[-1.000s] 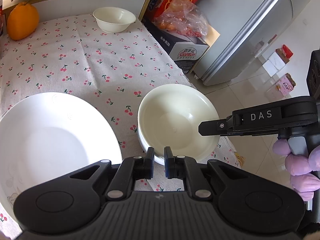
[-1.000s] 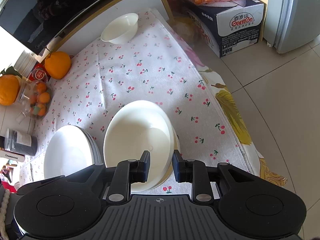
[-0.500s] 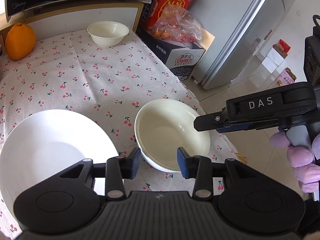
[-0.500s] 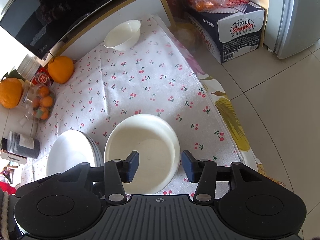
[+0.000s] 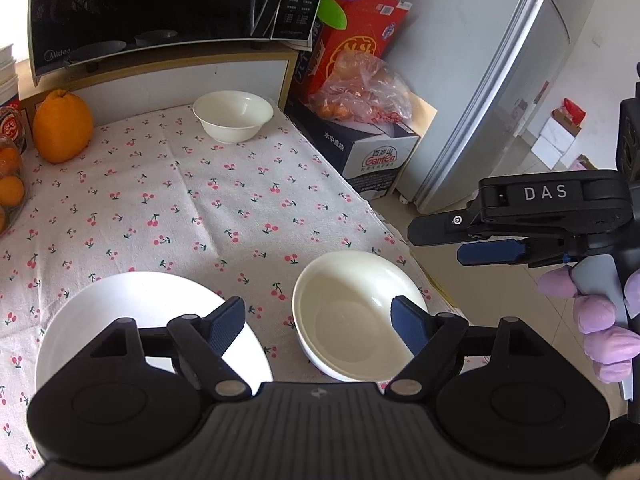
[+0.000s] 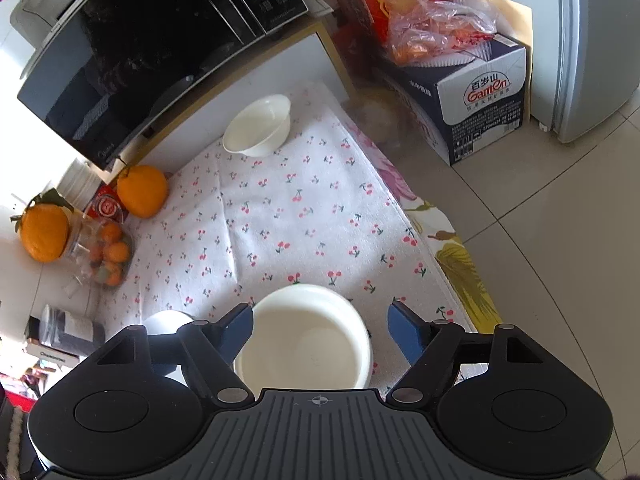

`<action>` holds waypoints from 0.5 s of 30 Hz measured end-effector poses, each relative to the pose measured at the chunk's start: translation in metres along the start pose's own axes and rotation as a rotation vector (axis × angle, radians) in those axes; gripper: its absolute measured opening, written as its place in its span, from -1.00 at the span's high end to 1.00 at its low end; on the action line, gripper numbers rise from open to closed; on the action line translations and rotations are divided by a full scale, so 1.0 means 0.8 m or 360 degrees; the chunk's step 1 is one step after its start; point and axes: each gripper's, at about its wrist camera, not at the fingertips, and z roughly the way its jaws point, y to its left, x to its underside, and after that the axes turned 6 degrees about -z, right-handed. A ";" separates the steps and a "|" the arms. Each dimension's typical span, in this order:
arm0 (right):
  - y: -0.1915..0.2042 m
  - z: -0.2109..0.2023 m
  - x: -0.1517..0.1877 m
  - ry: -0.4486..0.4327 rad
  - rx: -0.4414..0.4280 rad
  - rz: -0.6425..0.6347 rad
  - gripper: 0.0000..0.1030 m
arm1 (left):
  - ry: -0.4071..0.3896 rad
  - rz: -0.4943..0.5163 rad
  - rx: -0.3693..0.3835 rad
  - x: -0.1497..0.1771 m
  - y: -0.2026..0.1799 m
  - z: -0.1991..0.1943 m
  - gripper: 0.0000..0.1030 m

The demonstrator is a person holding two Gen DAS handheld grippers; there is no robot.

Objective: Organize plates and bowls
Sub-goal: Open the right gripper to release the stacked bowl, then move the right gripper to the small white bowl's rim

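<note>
A large cream bowl [image 5: 352,320] [image 6: 304,336] rests on the cherry-print cloth [image 5: 224,208] near the table's right edge. A white plate [image 5: 148,312] [image 6: 162,320] lies to its left. A small white bowl [image 5: 234,116] [image 6: 260,128] stands at the far end by the microwave. My left gripper [image 5: 316,320] hovers over the large bowl's near-left rim. Its jaws are opening and its pads touch nothing. My right gripper [image 6: 320,324] [image 5: 436,244] hangs above the same bowl. Its jaws are opening too and stand clear of the rim.
A black microwave [image 5: 160,4] sits on a shelf behind the cloth. Oranges [image 5: 62,126] and a jar of small fruit [image 6: 106,252] line the left. A cardboard box [image 5: 372,152] with a bag of fruit and a fridge [image 5: 500,80] stand on the floor to the right.
Both grippers went from nearly shut at the large bowl's near rim to wide open. Both views drew back and tilted up. The bowl stays on the cloth.
</note>
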 end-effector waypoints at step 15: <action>0.004 0.013 -0.029 -0.0309 -0.0011 -0.0072 -0.62 | -0.0225 -0.0091 -0.0248 -0.039 0.038 -0.005 -0.90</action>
